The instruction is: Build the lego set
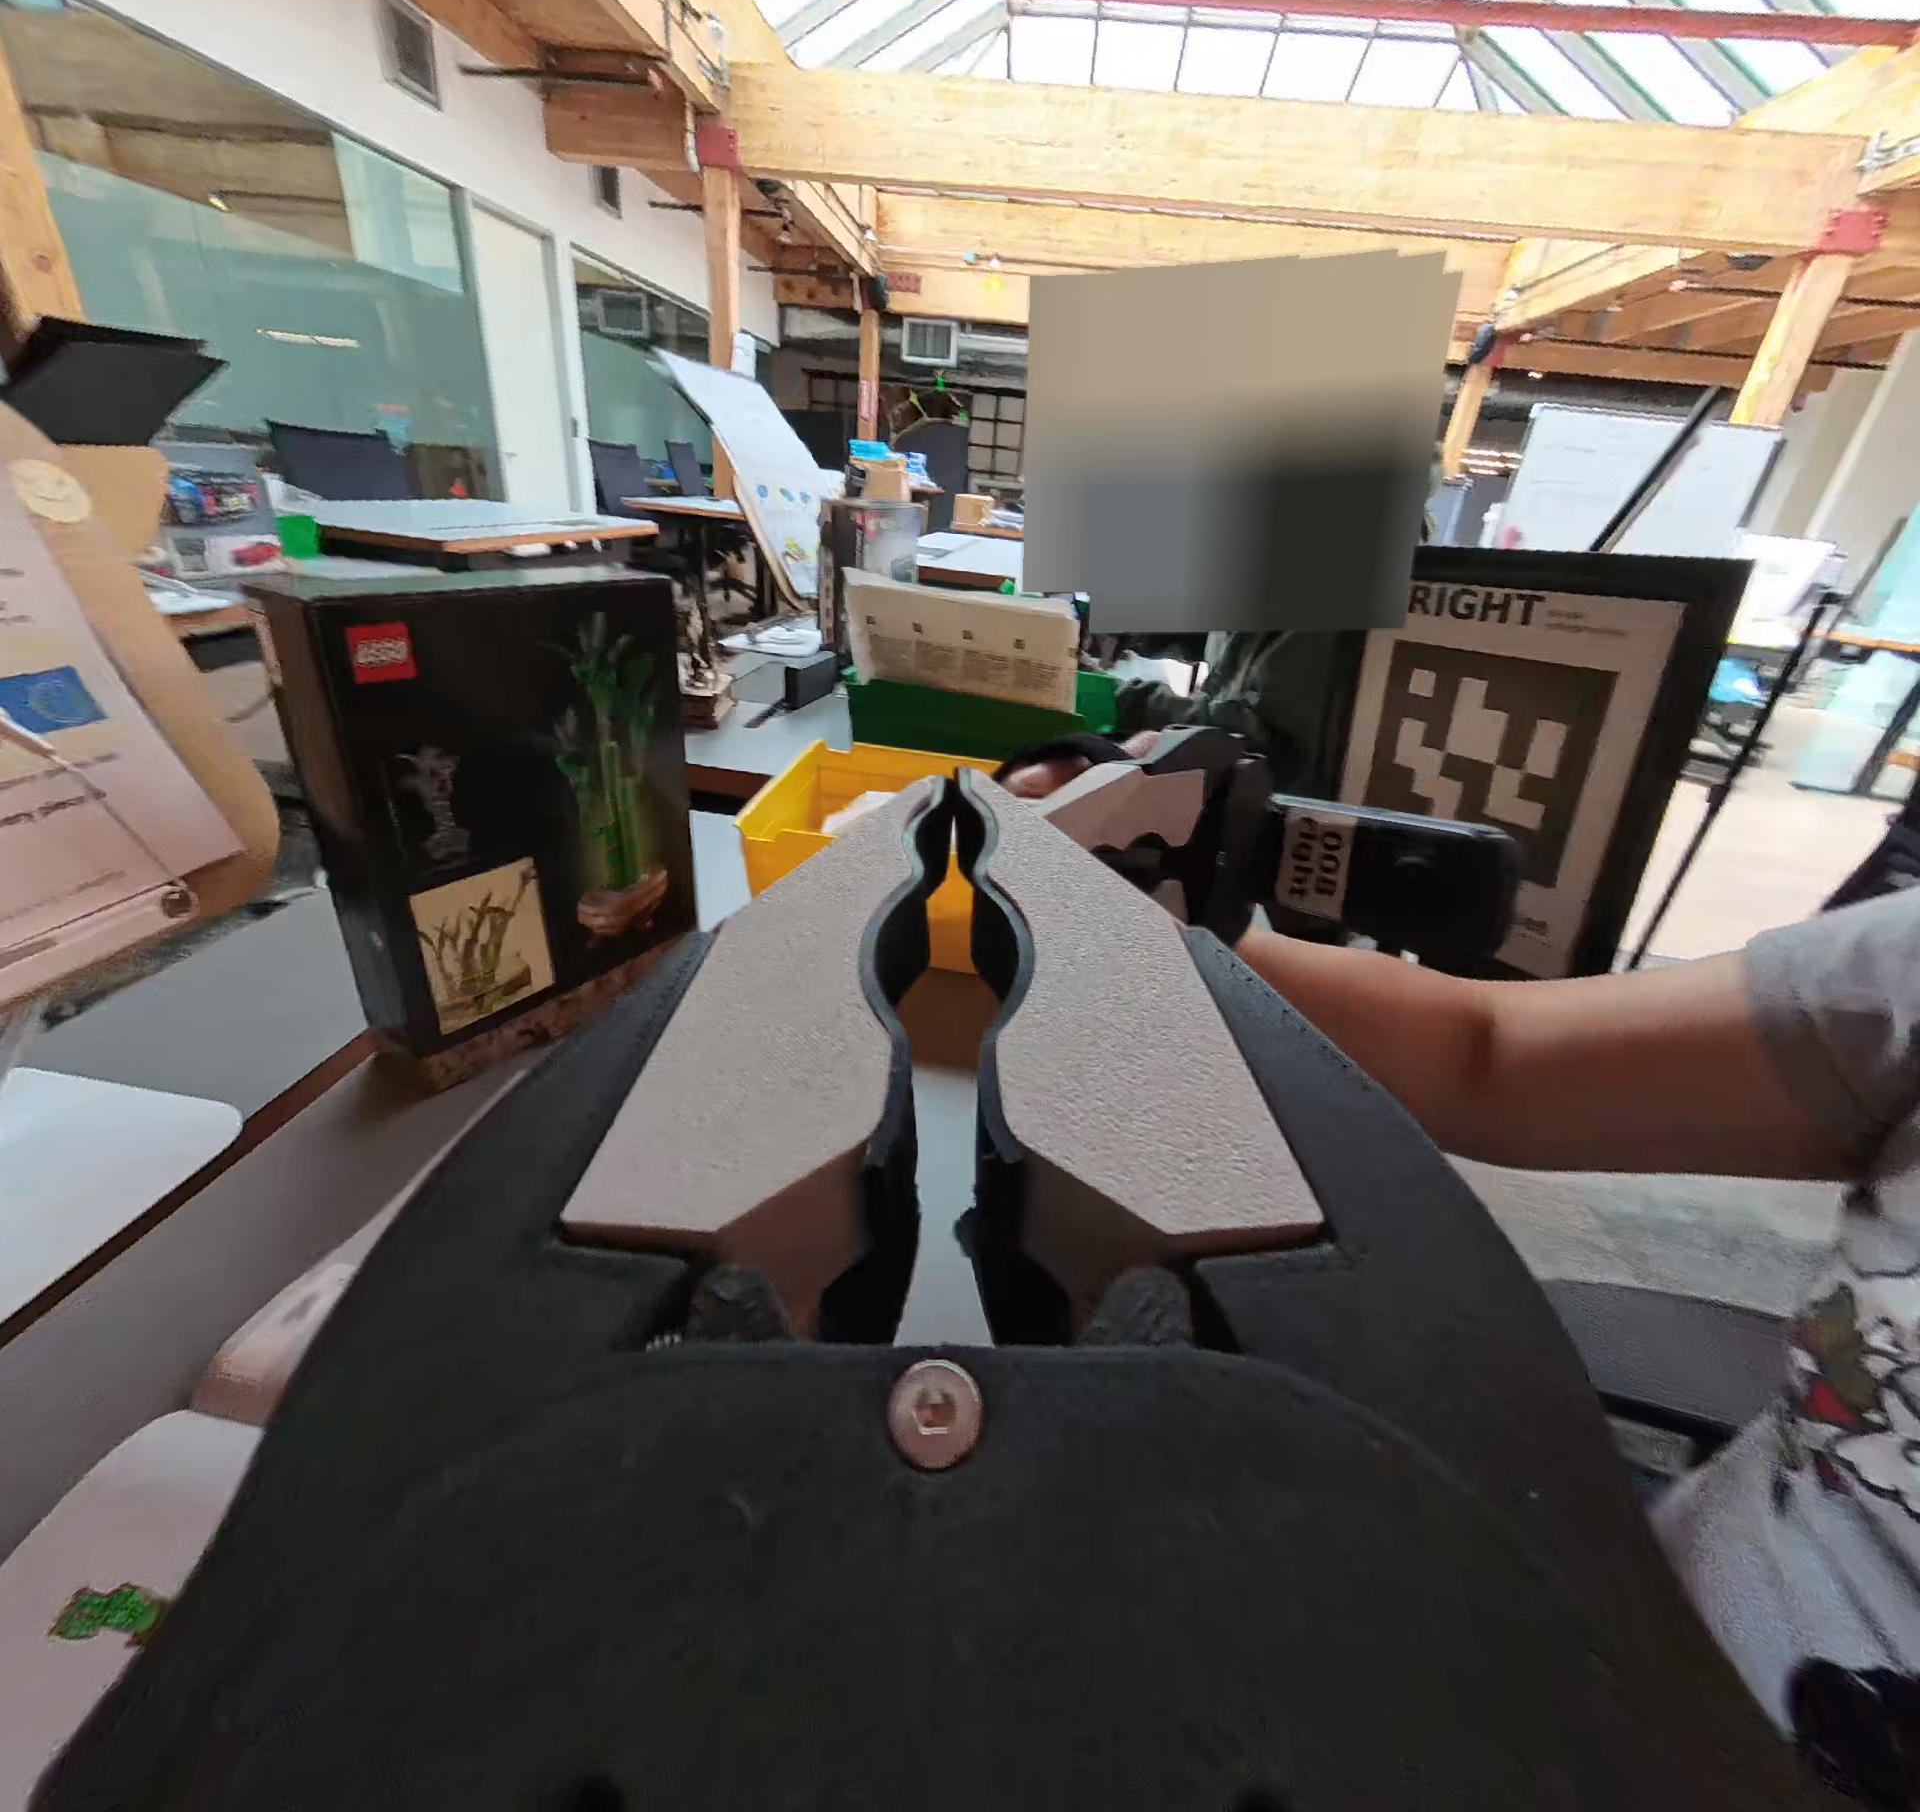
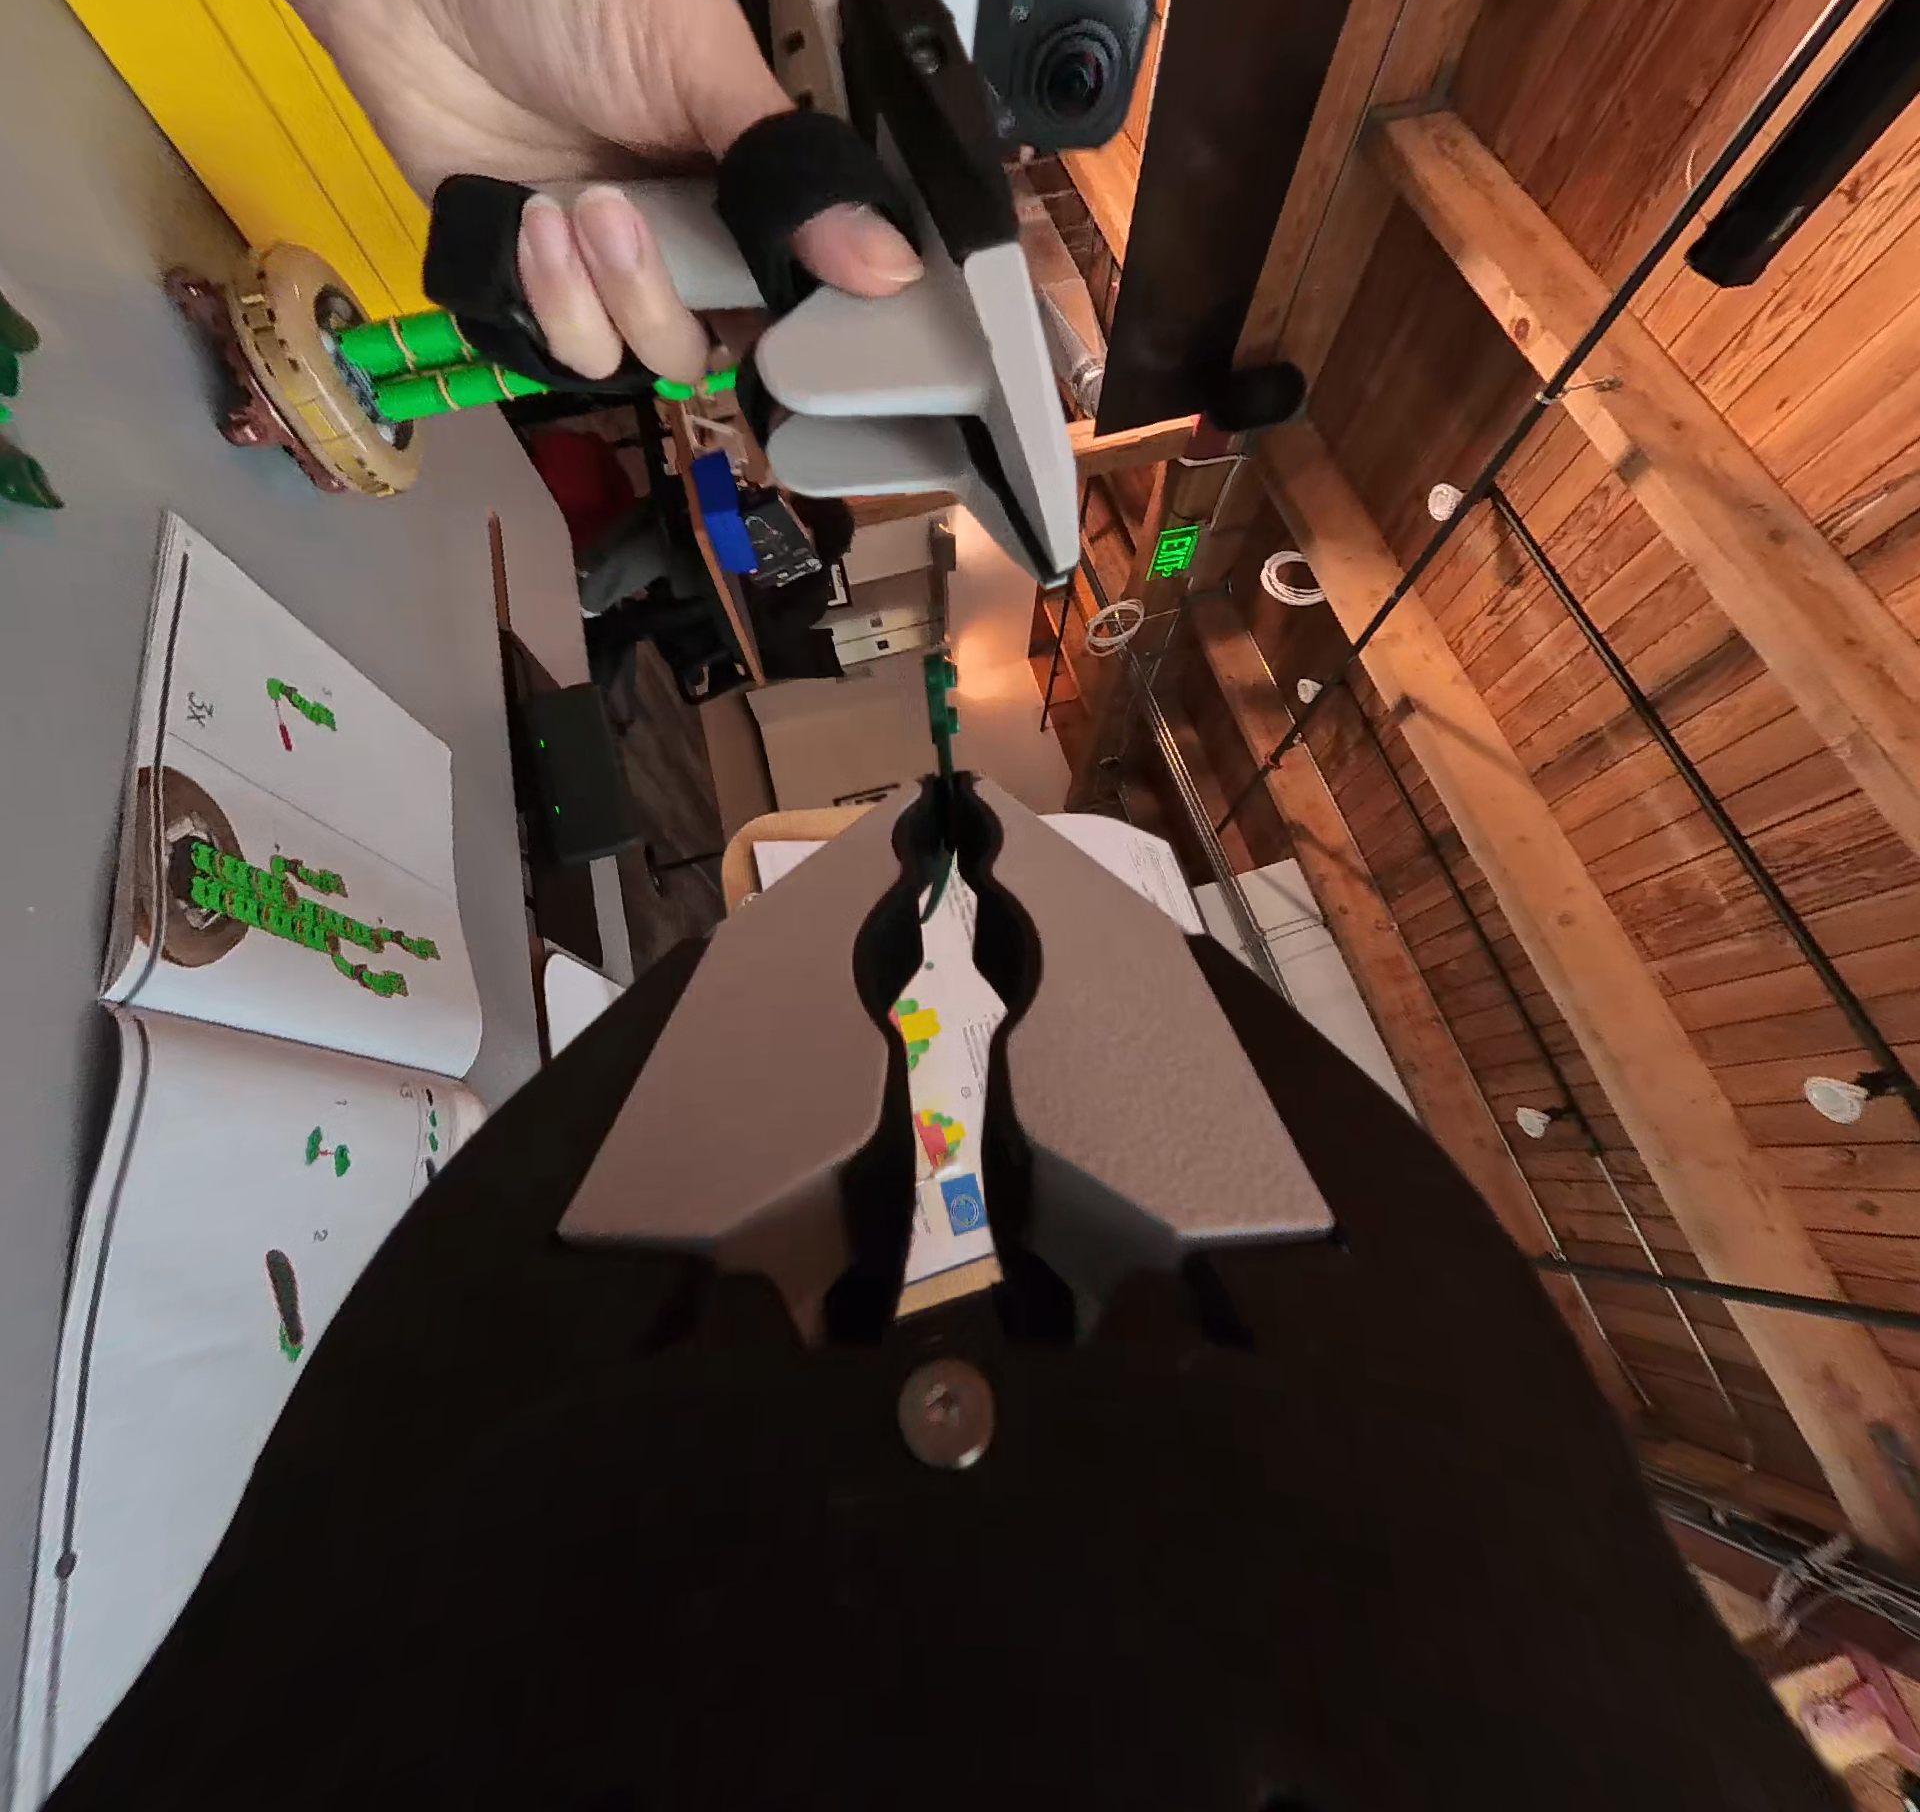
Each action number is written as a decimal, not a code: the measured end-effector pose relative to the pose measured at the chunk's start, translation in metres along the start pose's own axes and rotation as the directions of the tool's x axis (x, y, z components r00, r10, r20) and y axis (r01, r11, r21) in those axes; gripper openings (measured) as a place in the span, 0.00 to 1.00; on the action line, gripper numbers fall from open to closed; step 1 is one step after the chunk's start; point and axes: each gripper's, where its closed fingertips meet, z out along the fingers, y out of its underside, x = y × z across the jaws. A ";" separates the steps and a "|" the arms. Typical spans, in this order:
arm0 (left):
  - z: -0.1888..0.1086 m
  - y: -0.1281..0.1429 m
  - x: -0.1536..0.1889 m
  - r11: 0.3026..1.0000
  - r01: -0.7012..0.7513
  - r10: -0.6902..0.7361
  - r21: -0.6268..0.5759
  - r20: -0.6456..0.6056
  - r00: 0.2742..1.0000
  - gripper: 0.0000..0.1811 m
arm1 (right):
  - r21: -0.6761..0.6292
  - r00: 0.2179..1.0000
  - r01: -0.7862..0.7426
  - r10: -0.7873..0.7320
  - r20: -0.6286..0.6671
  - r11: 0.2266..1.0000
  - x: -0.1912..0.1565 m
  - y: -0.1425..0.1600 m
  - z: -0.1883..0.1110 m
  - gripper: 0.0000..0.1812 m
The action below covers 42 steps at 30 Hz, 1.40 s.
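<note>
In the right wrist view my right gripper (image 2: 945,788) is shut on a thin dark green leaf piece (image 2: 942,708) that sticks out past its tips. My left gripper (image 2: 1051,565) hangs just beyond it, shut. The bamboo model (image 2: 312,380), a tan and brown base with green stalks (image 2: 436,365), stands on the grey table (image 2: 62,308) behind the hand. In the left wrist view my left gripper (image 1: 954,783) is shut, and nothing shows between its pads. The right gripper's fingers (image 1: 1122,806) show just to its right.
An open instruction booklet (image 2: 301,889) lies on the table. A yellow bin (image 1: 805,812) and a green bin (image 1: 956,718) holding a paper sheet stand ahead. The black set box (image 1: 478,806) stands at the left, and a marker board (image 1: 1507,744) at the right. A person's forearm (image 1: 1507,1056) crosses at the right. The gap from one gripper's tips to the other's is roughly 6 centimeters. The bamboo model (image 2: 312,380) lies around 35 centimeters away from my left fingertips.
</note>
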 end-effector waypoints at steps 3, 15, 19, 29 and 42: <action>-0.002 0.016 0.005 0.995 -0.050 0.050 0.084 0.002 0.999 0.00 | -0.074 0.999 0.040 -0.042 -0.034 0.996 -0.021 0.012 -0.005 0.00; -0.011 0.116 0.025 0.953 0.155 -0.174 -0.261 -0.051 0.983 0.10 | -0.107 0.996 0.081 -0.079 0.030 0.991 -0.075 0.005 -0.005 0.00; -0.015 0.140 0.016 0.896 0.318 -0.341 -0.309 -0.024 0.940 0.11 | -0.064 0.992 0.071 -0.064 0.111 0.995 -0.096 0.001 -0.002 0.00; -0.016 0.176 -0.002 0.795 0.495 -0.518 -0.352 0.031 0.855 0.03 | -0.067 0.953 0.017 0.004 0.303 0.998 -0.133 0.017 -0.005 0.01; -0.030 0.159 -0.020 0.915 0.292 -0.259 -0.277 0.150 0.954 0.03 | -0.373 0.403 -0.795 0.876 0.266 0.479 -0.121 0.049 -0.009 0.11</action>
